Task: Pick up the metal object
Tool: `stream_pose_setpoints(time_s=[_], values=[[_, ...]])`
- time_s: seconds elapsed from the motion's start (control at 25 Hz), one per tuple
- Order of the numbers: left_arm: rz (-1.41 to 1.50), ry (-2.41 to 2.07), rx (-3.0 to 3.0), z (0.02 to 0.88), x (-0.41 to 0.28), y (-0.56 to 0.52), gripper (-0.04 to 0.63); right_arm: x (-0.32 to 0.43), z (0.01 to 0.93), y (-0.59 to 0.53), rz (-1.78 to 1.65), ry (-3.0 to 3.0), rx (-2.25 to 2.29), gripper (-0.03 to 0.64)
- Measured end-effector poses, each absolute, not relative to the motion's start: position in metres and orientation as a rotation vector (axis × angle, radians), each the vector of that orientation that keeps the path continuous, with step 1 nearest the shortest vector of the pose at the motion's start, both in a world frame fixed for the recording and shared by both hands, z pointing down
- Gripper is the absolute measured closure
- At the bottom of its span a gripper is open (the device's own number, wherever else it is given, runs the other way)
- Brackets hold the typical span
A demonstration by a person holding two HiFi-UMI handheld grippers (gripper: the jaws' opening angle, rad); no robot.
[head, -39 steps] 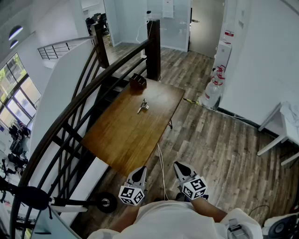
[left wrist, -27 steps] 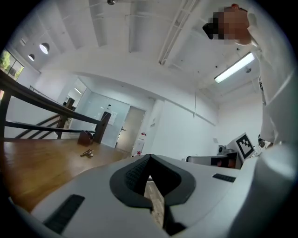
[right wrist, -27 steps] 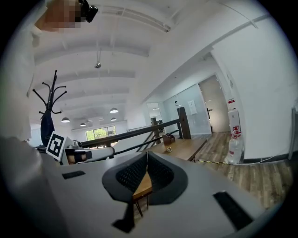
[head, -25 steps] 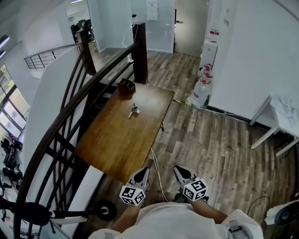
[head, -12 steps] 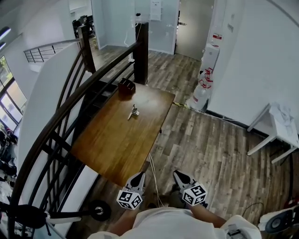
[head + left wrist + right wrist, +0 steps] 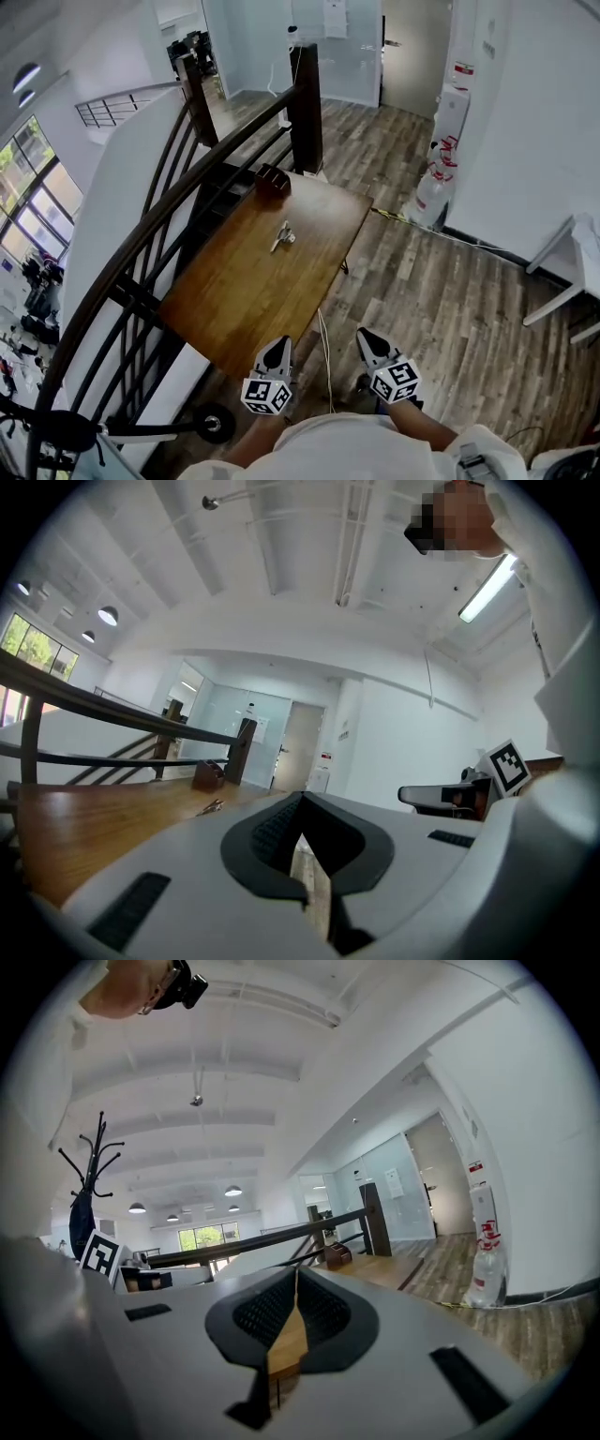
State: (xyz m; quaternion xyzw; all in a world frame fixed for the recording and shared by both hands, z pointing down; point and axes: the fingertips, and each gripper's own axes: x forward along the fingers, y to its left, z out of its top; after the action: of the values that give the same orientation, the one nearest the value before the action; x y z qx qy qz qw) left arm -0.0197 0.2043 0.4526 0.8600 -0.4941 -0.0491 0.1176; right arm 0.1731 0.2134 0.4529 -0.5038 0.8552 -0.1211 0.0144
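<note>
since half a second ago the head view has swung: the table (image 6: 234,300) and the metal object (image 6: 283,236) now sit further right in frame. both grippers remain low, short of the near table edge.

the metal object lies flat near the table's middle, toward the far end, well apart from the dark box (image 6: 273,178) at the far edge.

left gripper (image 6: 278,346): jaws together, nothing between them. right gripper (image 6: 368,337): jaws together, empty.

step in hand, as judged: approach.
- advance to the table.
- open one gripper before descent.
- come down with the jaws astride the object.

the railing (image 6: 159,216) bounds the table's left side. the right side and near end face open floor, so approach from there.
</note>
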Motion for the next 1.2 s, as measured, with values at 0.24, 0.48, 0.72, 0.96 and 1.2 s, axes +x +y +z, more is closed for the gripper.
stream_pose_setpoints(time_s=[0.24,0.48,0.72,0.96,1.2], values=[[-0.175,-1.506,2.520,0.425,0.033,0.157,0.583,0.237,0.434,0.161,-0.368,2.662,-1.499,0.591],[-0.175,-1.601,2.539,0.390,0.074,0.125,0.582,0.287,0.421,0.114,-0.367,2.701,-1.407,0.592],[-0.161,-1.670,2.469,0.394,0.089,0.115,0.582,0.297,0.430,0.079,-0.393,2.757,-1.287,0.591],[-0.124,-1.696,2.407,0.417,0.089,0.102,0.583,0.292,0.454,0.064,-0.474,2.779,-1.236,0.591],[-0.187,-1.689,2.368,0.436,0.085,0.054,0.582,0.294,0.468,0.028,-0.490,2.820,-1.275,0.591]])
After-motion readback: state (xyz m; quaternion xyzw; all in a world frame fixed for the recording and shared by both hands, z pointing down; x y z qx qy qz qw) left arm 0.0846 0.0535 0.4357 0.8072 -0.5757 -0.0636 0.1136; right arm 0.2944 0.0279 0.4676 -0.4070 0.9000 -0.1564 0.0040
